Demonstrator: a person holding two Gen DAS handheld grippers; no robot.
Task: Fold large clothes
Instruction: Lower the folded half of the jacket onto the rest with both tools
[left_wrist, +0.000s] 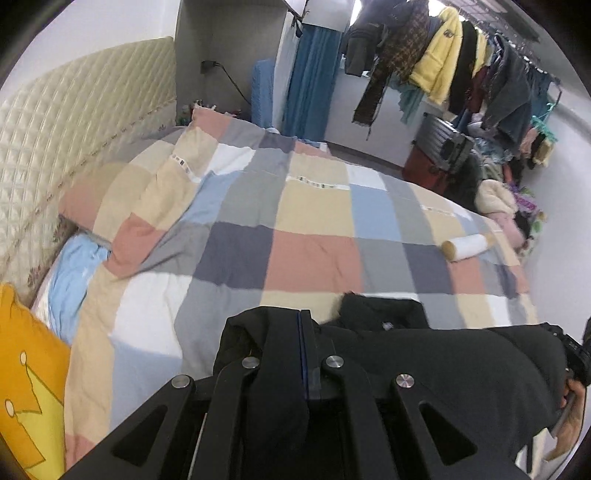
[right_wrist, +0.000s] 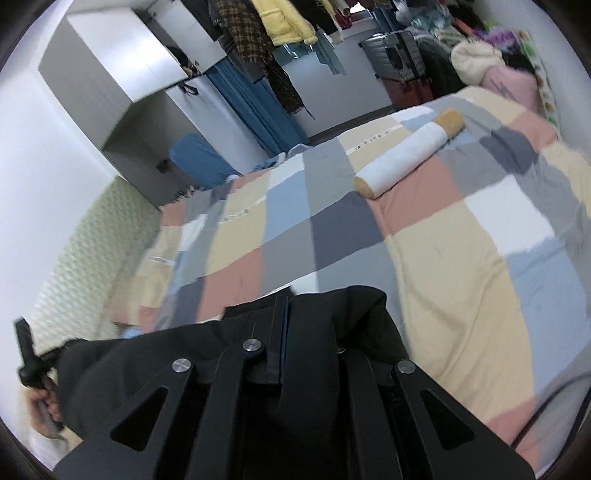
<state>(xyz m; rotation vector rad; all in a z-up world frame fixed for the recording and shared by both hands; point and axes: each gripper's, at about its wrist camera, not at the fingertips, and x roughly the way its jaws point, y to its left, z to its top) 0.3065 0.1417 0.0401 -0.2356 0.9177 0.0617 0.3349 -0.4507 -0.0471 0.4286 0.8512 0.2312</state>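
A large black garment (left_wrist: 461, 365) hangs stretched between my two grippers above the checked quilt (left_wrist: 295, 229) on the bed. My left gripper (left_wrist: 304, 325) is shut on one edge of the black garment, with cloth draped over its fingers. My right gripper (right_wrist: 283, 310) is shut on the other edge of the same garment (right_wrist: 147, 365). In the left wrist view the right gripper's hand shows at the far right edge (left_wrist: 572, 406). In the right wrist view the left gripper's hand shows at the far left (right_wrist: 40, 402). The garment's lower part is hidden below both grippers.
A white and tan bolster pillow (left_wrist: 469, 247) lies on the quilt (right_wrist: 461, 258), also in the right wrist view (right_wrist: 406, 155). A yellow cushion (left_wrist: 26, 387) lies by the padded headboard (left_wrist: 74, 122). A clothes rack (left_wrist: 461, 66), a suitcase (left_wrist: 443, 144) and piled clothes stand beyond the bed.
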